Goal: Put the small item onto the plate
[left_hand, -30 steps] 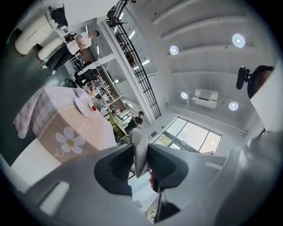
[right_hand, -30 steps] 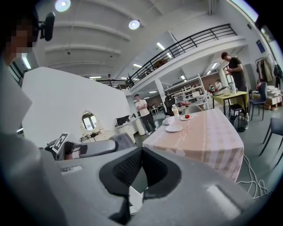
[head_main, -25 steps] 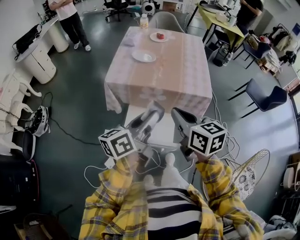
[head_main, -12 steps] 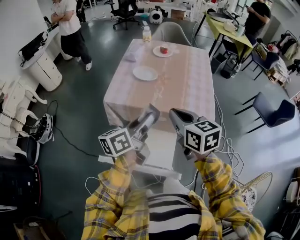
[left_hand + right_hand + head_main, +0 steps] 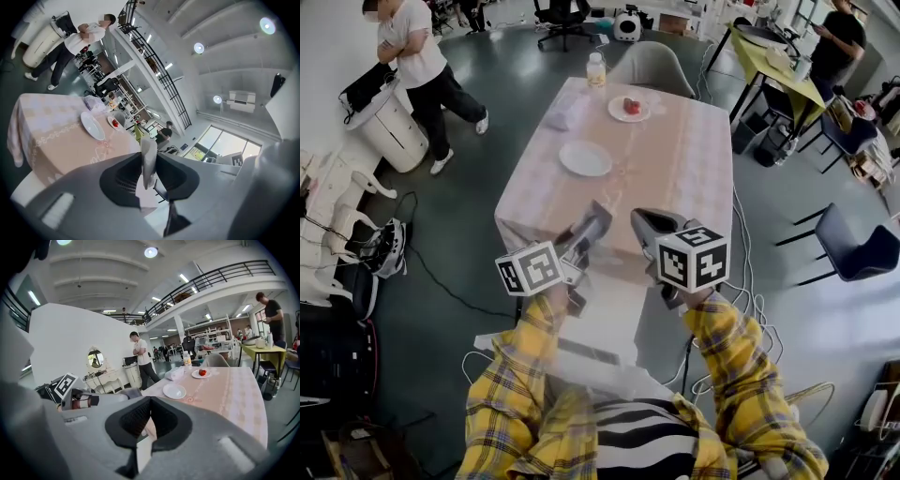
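Observation:
A small red item [image 5: 631, 106] lies on a white plate [image 5: 619, 113] at the far end of the pink-clothed table [image 5: 675, 178]. Nearer me on the table is an empty white plate [image 5: 585, 157]. Both show in the left gripper view, red item [image 5: 114, 123] and empty plate [image 5: 92, 125], and in the right gripper view, red item [image 5: 202, 372] and empty plate [image 5: 174, 391]. My left gripper [image 5: 598, 214] hovers over the table's near edge, jaws a narrow slit apart [image 5: 149, 159], holding nothing. My right gripper [image 5: 639, 220] beside it is shut and empty [image 5: 150, 404].
A bottle [image 5: 596, 67] and a crumpled white cloth [image 5: 565, 105] sit at the table's far left. A grey chair [image 5: 652, 66] stands behind the table and a white bench [image 5: 609, 314] in front of it. A person [image 5: 417, 66] stands at the left. A blue chair [image 5: 853, 248] and floor cables are at the right.
The table has come nearer in the head view. Both grippers have moved forward to its near edge, jaws unchanged. The person at the left has shifted.

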